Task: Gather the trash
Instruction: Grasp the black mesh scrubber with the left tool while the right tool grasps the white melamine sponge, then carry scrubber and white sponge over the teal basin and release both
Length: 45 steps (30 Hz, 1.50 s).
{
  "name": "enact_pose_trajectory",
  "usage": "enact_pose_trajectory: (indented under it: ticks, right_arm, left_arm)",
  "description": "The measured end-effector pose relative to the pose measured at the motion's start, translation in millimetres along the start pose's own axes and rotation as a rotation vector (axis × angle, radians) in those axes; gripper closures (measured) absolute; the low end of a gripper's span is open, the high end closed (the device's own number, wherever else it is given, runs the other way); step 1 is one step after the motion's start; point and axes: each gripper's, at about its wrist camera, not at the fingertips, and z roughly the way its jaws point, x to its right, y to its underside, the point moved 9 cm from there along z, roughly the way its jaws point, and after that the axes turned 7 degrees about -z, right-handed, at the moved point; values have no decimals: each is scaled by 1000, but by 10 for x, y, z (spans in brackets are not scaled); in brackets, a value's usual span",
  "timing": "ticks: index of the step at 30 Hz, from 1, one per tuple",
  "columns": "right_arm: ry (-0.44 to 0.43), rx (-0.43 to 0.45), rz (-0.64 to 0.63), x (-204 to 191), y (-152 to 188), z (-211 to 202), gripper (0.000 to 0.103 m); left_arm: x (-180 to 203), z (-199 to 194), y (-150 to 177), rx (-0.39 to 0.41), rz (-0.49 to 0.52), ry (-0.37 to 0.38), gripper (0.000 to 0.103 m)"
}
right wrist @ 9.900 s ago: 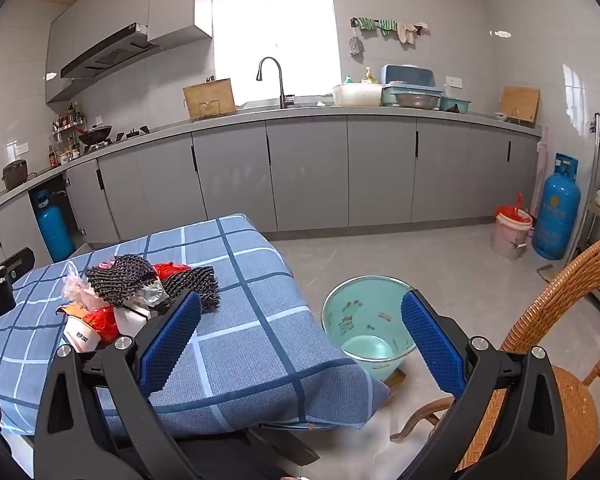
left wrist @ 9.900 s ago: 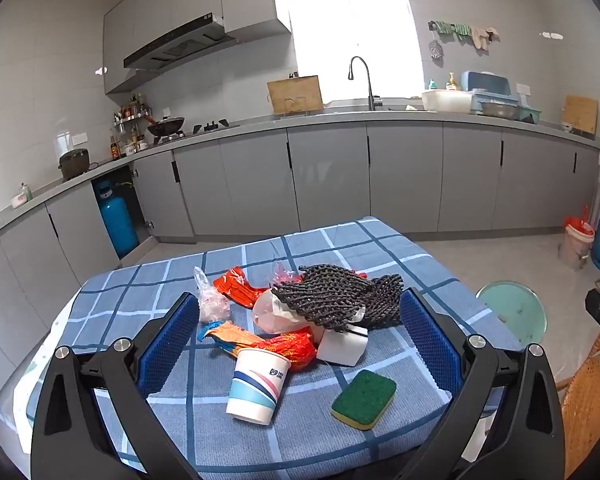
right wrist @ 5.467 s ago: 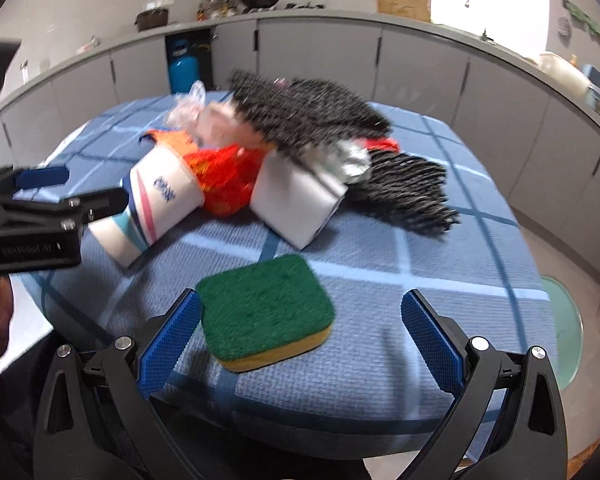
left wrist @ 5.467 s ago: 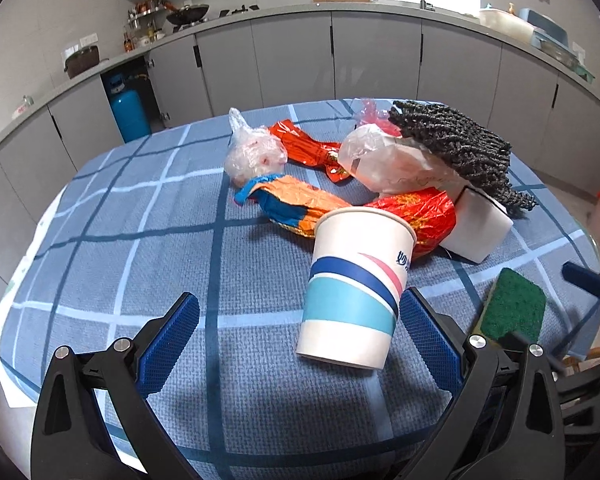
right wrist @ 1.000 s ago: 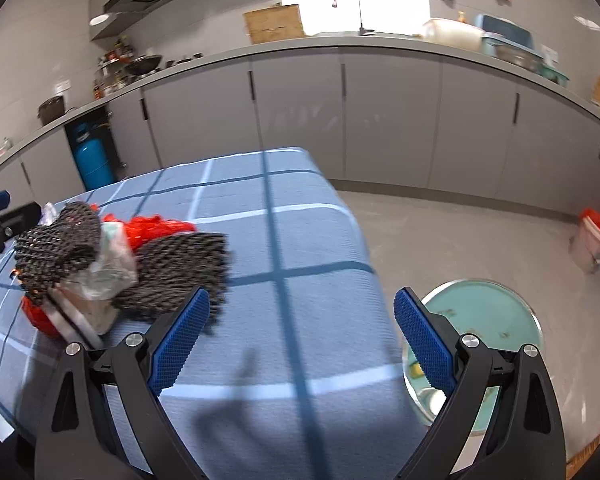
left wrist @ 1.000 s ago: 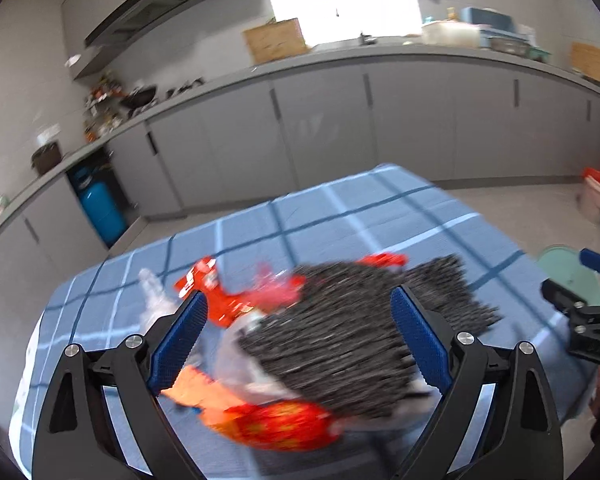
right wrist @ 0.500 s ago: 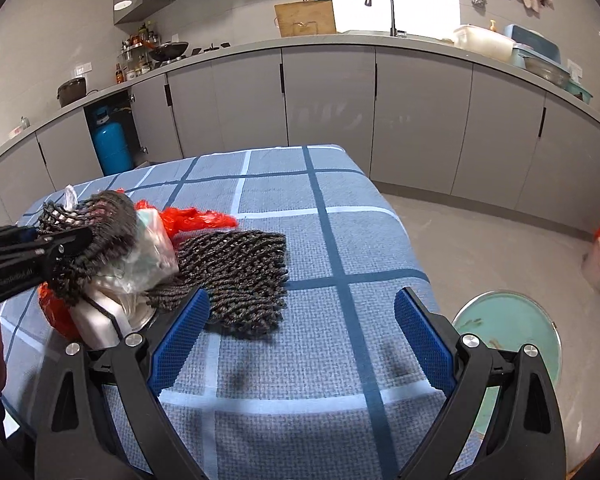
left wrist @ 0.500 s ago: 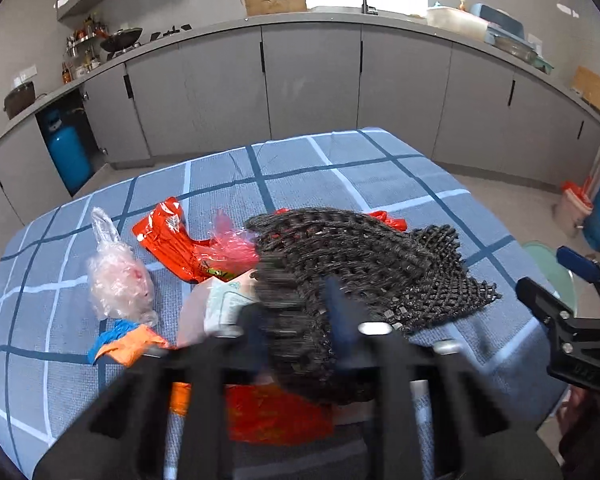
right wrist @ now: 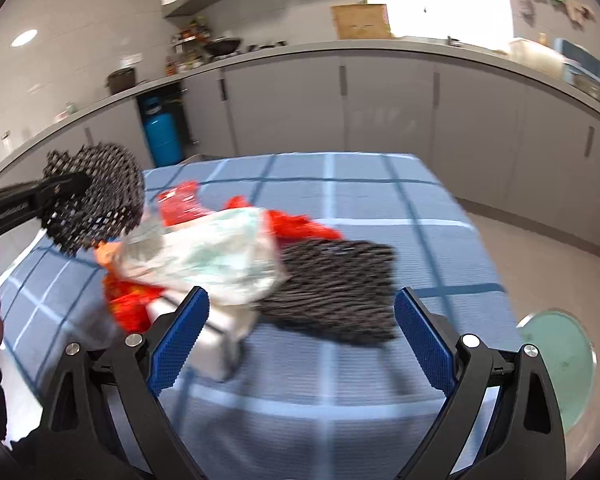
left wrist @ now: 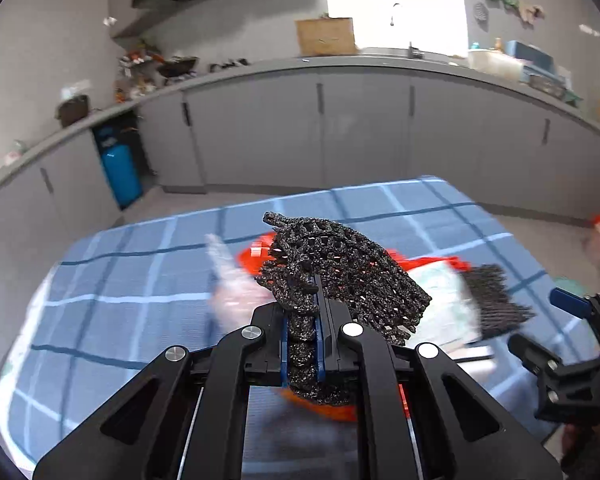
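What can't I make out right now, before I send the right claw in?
- Red wrappers, right wrist view: blurred, partly under the plastic bag.
- White box, right wrist view: blurred, partly behind the right claw.
- Bin, right wrist view: inside unseen.
- Pile, left wrist view: hidden behind the mesh in the left claw.

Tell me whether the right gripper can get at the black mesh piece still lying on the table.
Probably yes: the right gripper is open, the black mesh piece lies straight ahead uncovered, only the plastic bag overlapping its left edge.
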Motion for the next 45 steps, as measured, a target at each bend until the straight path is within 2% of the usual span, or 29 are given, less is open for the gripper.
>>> enact_pose_trajectory:
  ticks: [5, 7, 10, 11, 15, 22, 28, 36, 45]
  right_arm:
    - [-71, -30, -45, -340, 43, 124, 12]
    - [-95, -53, -57, -425, 94, 193, 19]
    - [-140, -92, -64, -505, 180, 289, 39]
    - [-159, -101, -66, -539, 202, 307, 50]
    - [-187, -90, -82, -608, 199, 261, 64]
    - [-204, -50, -94, -579, 147, -11, 68]
    - [-152, -7, -45, -272, 79, -227, 68]
    - [-47, 43, 30, 282, 34, -413, 68]
    - [98, 63, 135, 1023, 209, -615, 68]
  left_arm:
    - [-225, 63, 106, -36, -35, -22, 93]
    - [-250, 76, 131, -43, -38, -19, 93]
    - [-277, 57, 146, -42, -44, -13, 93]
    - [-279, 44, 158, -40, -44, -12, 93]
    - [-318, 8, 131, -30, -51, -16, 92]
    - [-300, -114, 34, 4, -45, -28, 92]
    - [-149, -189, -75, 34, -16, -23, 93]
    - [529, -224, -179, 64, 76, 69, 93]
    - [1440, -187, -184, 64, 180, 206, 93]
